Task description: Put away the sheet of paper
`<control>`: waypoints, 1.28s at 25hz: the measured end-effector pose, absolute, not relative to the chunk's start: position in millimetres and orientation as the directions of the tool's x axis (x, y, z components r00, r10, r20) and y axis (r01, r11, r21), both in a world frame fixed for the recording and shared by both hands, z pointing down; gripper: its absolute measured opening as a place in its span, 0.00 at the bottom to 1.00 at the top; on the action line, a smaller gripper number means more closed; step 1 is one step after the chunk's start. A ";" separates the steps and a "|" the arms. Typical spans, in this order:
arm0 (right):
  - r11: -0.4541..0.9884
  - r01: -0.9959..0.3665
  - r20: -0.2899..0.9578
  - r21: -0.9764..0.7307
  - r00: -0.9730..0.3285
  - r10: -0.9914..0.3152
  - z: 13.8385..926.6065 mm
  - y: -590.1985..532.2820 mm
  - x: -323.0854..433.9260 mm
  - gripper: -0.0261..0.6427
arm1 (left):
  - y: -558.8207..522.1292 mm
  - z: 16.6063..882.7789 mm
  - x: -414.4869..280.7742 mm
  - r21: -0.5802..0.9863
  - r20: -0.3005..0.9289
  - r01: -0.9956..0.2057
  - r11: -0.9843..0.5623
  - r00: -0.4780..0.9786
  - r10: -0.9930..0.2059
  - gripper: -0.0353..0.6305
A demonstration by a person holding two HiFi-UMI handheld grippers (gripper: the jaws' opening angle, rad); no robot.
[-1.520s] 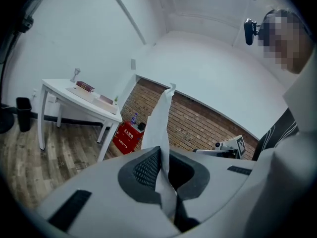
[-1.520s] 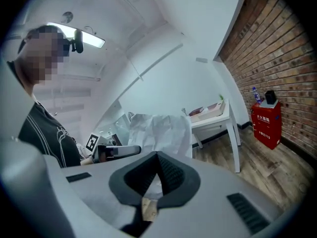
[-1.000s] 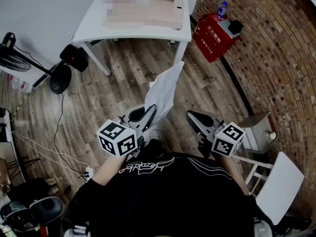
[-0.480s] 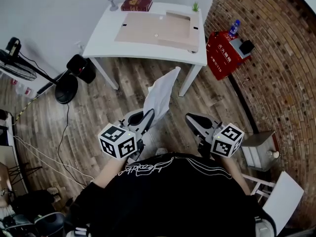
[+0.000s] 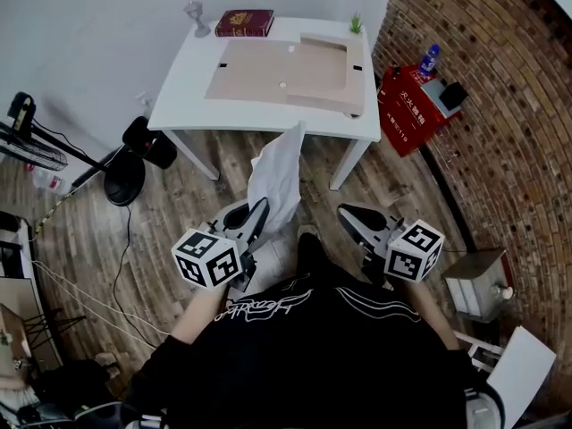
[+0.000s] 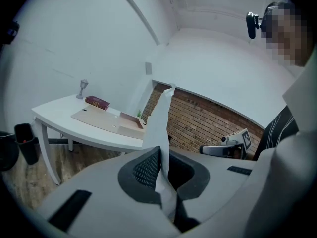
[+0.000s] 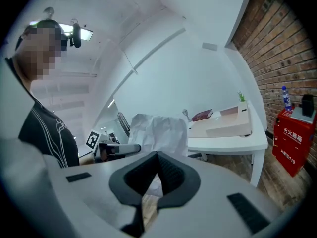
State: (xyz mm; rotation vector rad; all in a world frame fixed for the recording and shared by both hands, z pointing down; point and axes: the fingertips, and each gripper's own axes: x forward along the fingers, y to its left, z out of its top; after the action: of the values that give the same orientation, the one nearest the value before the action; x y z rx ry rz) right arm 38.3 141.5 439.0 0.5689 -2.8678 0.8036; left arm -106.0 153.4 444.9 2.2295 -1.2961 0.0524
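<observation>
A crumpled white sheet of paper point(image 5: 275, 172) stands upright, pinched at its lower edge by my left gripper point(image 5: 261, 206), which is shut on it. The left gripper view shows the paper point(image 6: 159, 120) rising from between the jaws of that gripper point(image 6: 161, 155). My right gripper point(image 5: 342, 211) is level with it to the right, shut with nothing in it; its tips point(image 7: 157, 155) meet. Ahead stands a white table point(image 5: 183, 92) with an open tan folder box point(image 5: 281, 70) lying flat on it. The paper point(image 7: 156, 130) is apart from the table.
On the table's far edge are a red book point(image 5: 246, 22), a goblet point(image 5: 194, 14) and a small plant point(image 5: 356, 25). A red box point(image 5: 407, 105) with a bottle point(image 5: 429, 59) stands by the brick wall at right. A fan base point(image 5: 125, 186) and cables are at left.
Both grippers and the paper have moved toward the table, which now shows fuller and closer. The left gripper still holds the paper; the right stays shut.
</observation>
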 end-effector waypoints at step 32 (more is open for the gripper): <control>0.811 -0.304 0.164 -0.500 -0.953 -0.256 427.3 -132.4 -8.6 0.04 | -136.8 393.4 -217.4 0.475 0.258 -0.847 -0.238 0.393 -0.883 0.10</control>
State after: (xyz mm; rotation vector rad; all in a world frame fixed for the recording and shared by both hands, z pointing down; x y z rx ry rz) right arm -8.6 -132.4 427.3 0.4503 -2.9045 0.8248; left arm -217.4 -136.8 393.4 2.1075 -1.4751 -0.0856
